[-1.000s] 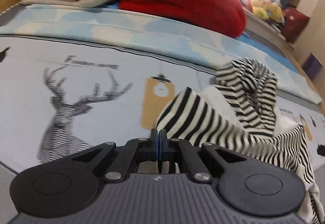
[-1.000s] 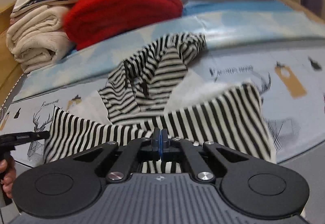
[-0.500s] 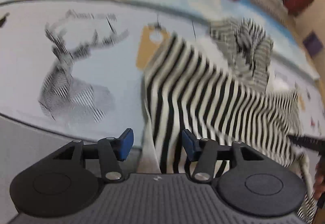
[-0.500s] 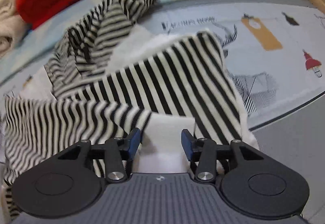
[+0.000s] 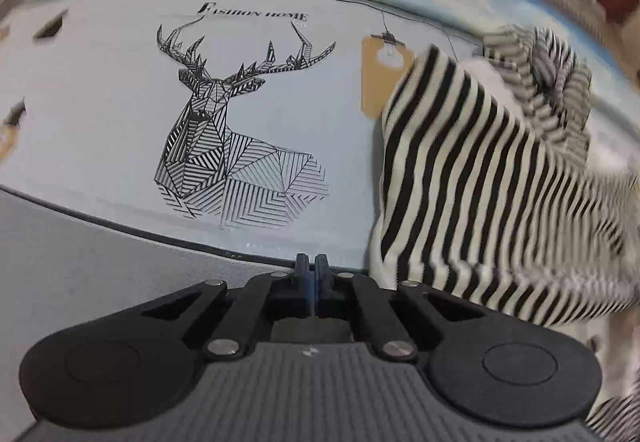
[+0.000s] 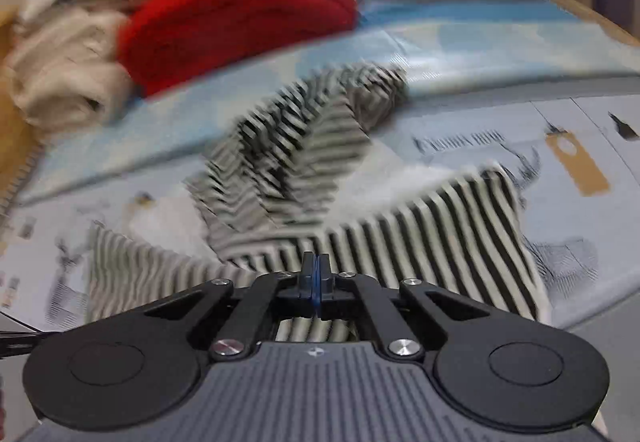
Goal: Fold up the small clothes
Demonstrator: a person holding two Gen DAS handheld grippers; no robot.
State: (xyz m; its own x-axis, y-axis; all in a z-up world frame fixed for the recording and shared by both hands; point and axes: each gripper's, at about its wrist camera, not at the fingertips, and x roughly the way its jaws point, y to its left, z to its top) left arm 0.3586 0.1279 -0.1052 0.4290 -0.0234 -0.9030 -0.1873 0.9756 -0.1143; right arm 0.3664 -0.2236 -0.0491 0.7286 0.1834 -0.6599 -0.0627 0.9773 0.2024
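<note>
Because the striped garment (image 5: 472,177) lay rumpled on the printed bedsheet (image 5: 100,113), right of the deer print, the left gripper (image 5: 311,274) sat closed and empty beside it; the right gripper (image 6: 315,278) was closed at its near edge, grip uncertain.

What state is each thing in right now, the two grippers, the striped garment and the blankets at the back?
left gripper: shut, empty, beside the garment, over the deer-print sheet.
right gripper: shut; whether it pinches the fabric cannot be told.
striped garment: partly spread, upper part still bunched.
red blanket: folded, at the back.
beige blanket: folded, beside the red one.
</note>
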